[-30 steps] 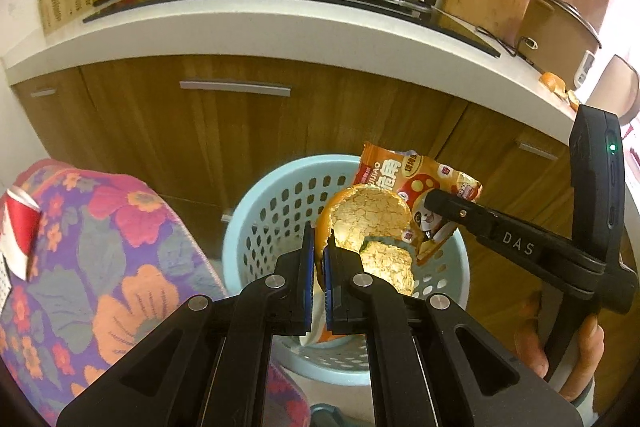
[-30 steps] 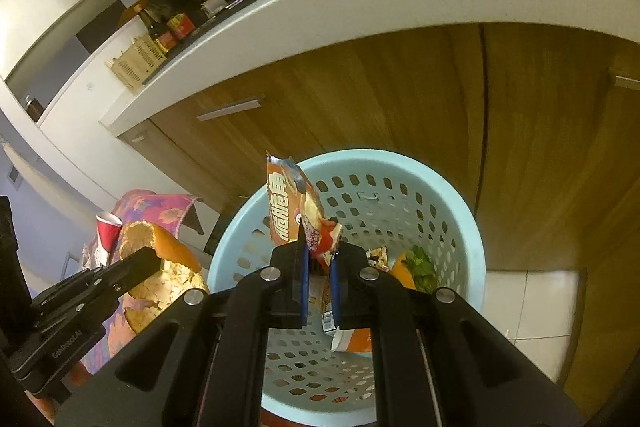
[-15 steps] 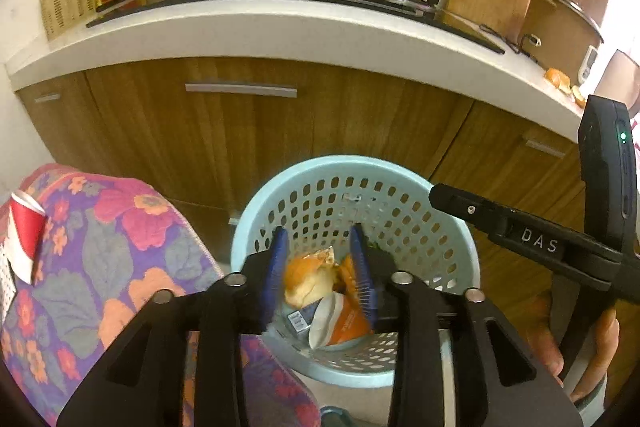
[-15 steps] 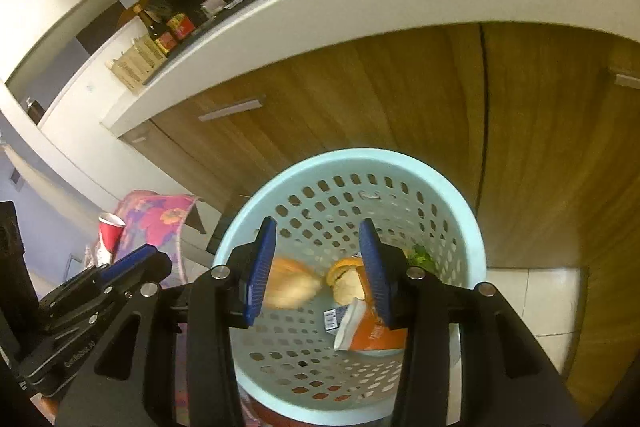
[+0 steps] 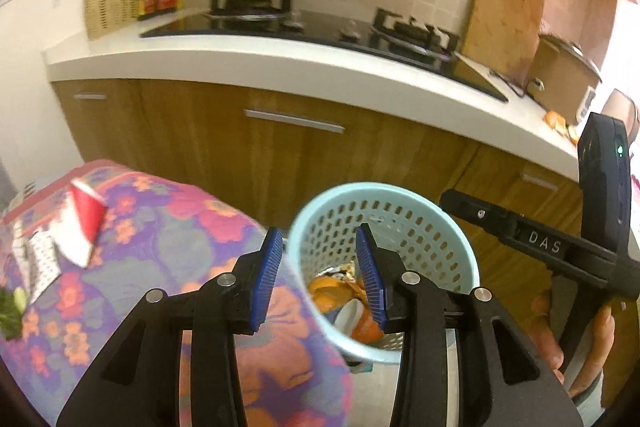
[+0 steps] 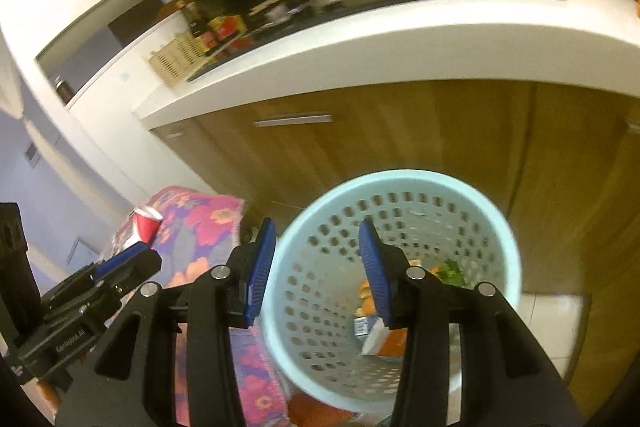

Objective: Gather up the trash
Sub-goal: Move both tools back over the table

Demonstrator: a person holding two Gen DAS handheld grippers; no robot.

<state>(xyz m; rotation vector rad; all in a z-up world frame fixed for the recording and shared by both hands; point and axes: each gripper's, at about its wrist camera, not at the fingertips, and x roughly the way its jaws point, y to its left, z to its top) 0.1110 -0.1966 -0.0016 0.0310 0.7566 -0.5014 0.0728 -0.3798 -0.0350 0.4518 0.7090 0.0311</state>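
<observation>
A: What does the left wrist view show?

B: The left gripper (image 5: 320, 271) has its jaws spread wide with nothing between the blue pads. It hangs over the near rim of the pale blue basket (image 5: 448, 223), which stands on the floor in front of the wooden cabinets (image 5: 224, 143). Inside lie the trash (image 5: 348, 303), an orange peel and a crumpled snack bag. The right gripper (image 5: 452, 198) reaches in from the right edge; I cannot tell its jaw state from here.

A: And beside the basket?

B: A flowered cloth (image 5: 168, 251) touches the basket's left side, with a red paper cup (image 5: 86, 225) near its far left edge.

A: The right wrist view?

B: The right gripper (image 6: 316, 267) is also wide open and empty, above the basket (image 6: 496, 227). The trash (image 6: 380, 331) sits at the bottom, with something green (image 6: 452, 271) against the right wall. The left gripper (image 6: 140, 259) pokes in at the left edge, over the cloth (image 6: 200, 223).
</observation>
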